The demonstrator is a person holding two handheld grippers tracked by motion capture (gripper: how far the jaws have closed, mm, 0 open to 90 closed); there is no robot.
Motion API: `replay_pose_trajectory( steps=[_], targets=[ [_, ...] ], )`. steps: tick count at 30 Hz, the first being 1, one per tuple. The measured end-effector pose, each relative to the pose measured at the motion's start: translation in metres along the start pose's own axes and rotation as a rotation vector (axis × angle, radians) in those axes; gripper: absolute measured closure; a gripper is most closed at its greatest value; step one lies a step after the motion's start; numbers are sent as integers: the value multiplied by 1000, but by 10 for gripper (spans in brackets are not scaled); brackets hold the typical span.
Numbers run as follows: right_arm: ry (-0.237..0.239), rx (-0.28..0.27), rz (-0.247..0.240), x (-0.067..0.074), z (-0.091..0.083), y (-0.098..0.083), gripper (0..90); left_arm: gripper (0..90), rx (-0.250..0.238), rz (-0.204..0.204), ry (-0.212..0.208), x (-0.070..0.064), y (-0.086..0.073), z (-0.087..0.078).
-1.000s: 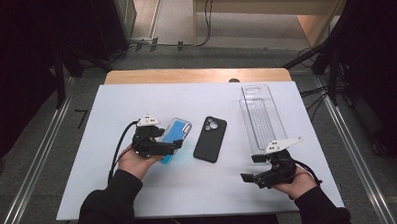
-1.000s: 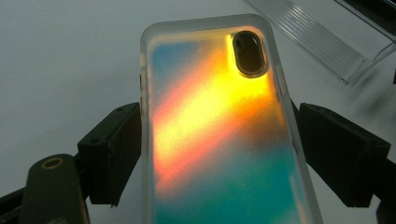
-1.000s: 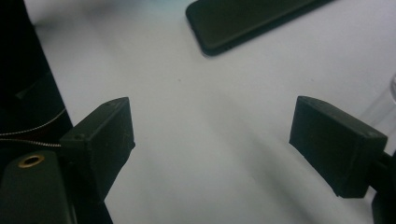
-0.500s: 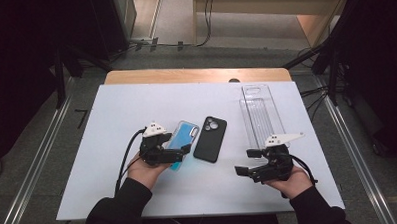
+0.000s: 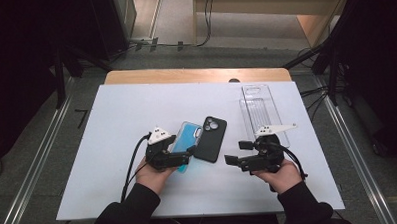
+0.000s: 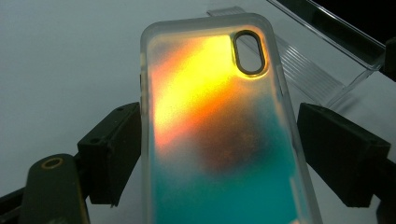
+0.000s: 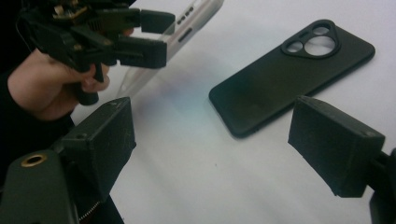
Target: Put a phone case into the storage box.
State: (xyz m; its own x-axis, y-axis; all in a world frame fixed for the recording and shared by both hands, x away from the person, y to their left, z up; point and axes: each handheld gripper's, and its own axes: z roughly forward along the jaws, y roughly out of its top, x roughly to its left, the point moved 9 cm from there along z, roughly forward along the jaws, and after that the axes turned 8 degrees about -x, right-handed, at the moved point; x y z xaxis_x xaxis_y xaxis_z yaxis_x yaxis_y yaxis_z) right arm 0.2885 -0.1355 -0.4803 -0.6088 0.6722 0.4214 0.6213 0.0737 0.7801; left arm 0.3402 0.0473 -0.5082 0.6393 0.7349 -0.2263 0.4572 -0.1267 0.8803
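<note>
left tongs are gripping the orange-teal phone case by its sides; right tongs are hanging released near the black phone case.

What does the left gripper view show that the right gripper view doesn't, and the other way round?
Left gripper view: the glowing orange-to-teal back of the translucent case with its oval camera cutout, gripped between the left tool jaws, and a clear tray behind. Right gripper view: the black case lying flat on the table, the person's left hand, and the right tool, open and empty. Shared: the translucent case, seen edge-on and tilted from the right, and the table.
</note>
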Motion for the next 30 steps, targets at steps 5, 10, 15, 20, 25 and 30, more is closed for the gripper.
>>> replay_pose_trajectory(
  steps=[5,10,15,20,25,30],
  targets=[
    [-1,-7,10,3,5,11,128,168,-36,5,14,-1,0,1],
    [-3,-29,39,4,10,23,132,168,-67,17,33,-3,0,2],
    [26,-28,57,7,20,29,132,168,-112,49,53,-7,2,0],
    [19,-12,58,7,30,32,133,168,-127,31,43,-11,-1,3],
    [14,-18,64,6,36,37,157,168,-178,62,25,-18,0,4],
    [2,-17,53,5,42,40,166,168,-180,78,27,-23,-4,6]
  ],
)
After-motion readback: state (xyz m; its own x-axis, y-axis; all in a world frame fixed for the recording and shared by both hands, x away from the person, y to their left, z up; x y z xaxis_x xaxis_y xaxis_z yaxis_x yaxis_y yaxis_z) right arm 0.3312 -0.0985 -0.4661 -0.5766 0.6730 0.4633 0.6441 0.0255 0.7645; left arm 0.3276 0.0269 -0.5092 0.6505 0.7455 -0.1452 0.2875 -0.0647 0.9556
